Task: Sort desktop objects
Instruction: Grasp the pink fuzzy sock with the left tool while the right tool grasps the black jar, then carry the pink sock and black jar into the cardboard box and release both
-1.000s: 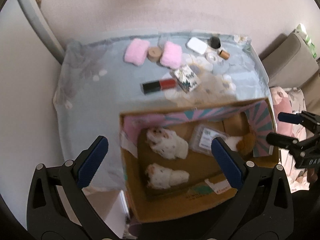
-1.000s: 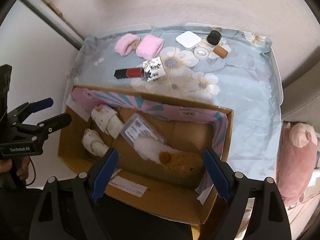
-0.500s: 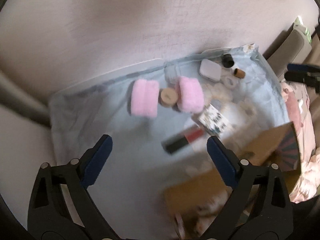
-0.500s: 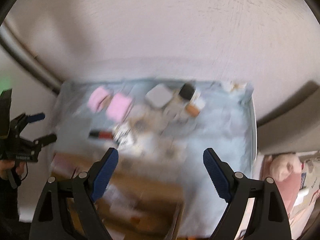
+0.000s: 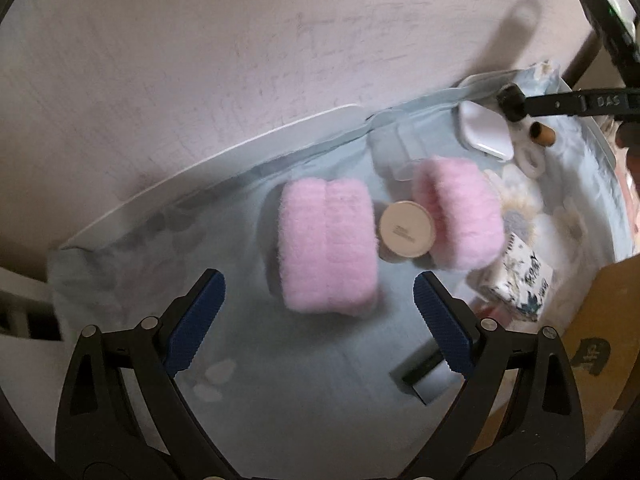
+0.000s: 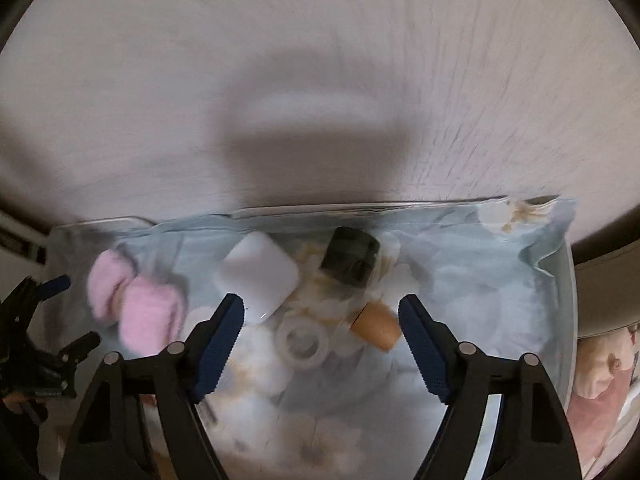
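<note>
My left gripper (image 5: 318, 322) is open and empty just in front of a pink fluffy roll (image 5: 328, 250). A round beige tin (image 5: 406, 230) lies between that roll and a second pink roll (image 5: 460, 214). A patterned small box (image 5: 516, 280) and a dark lipstick box (image 5: 424, 372) lie to the right. My right gripper (image 6: 320, 336) is open and empty over a clear tape ring (image 6: 302, 344), with a tan cylinder (image 6: 376, 326), a white square case (image 6: 258, 276) and a black cap (image 6: 350, 260) just beyond.
The objects lie on a pale blue flowered cloth (image 6: 480, 296) against a pinkish wall (image 6: 320, 60). A cardboard box edge (image 5: 596, 340) stands at the right in the left wrist view. A pink plush toy (image 6: 600, 384) lies off the table's right side.
Both grippers have moved forward from above the cardboard box to the objects at the back of the table. The box has dropped out of the right wrist view. Both stay open.
</note>
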Demonstrator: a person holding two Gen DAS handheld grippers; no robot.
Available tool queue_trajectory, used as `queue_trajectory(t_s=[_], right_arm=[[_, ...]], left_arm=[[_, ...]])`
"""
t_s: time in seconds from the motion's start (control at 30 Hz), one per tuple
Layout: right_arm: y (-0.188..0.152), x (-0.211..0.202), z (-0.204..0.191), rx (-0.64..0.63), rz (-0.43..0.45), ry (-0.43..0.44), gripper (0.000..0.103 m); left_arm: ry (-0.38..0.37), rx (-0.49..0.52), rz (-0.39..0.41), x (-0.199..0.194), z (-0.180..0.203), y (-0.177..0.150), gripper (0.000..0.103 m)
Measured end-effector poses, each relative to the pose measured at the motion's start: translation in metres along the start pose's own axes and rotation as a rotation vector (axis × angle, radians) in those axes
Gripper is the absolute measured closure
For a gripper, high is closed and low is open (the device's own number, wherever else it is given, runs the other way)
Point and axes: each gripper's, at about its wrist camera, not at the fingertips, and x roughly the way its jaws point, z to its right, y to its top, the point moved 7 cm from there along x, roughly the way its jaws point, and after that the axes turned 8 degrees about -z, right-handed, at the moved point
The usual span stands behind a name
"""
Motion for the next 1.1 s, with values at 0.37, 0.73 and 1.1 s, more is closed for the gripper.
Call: queue_trajectory(t_s=[0.37,0.73,1.1], right_arm=[[0.024,0.035,0.005,0.037,0.009,-0.04,0.039],[0.028,0.038,0.009,0.037,0.01,-0.059,0.07],[0.013,0.01,-0.001,-0.008,0.004,-0.027,0.07]], left_arm=[[-0.072,0.006,-0.007,0.026,-0.001,0.013,0.049],[-0.1,-0.03,-0.003,0.023,-0.003,0.02,0.061],[-0.064,-0.064,0.053,-0.029,0.01,0.028,0.061]])
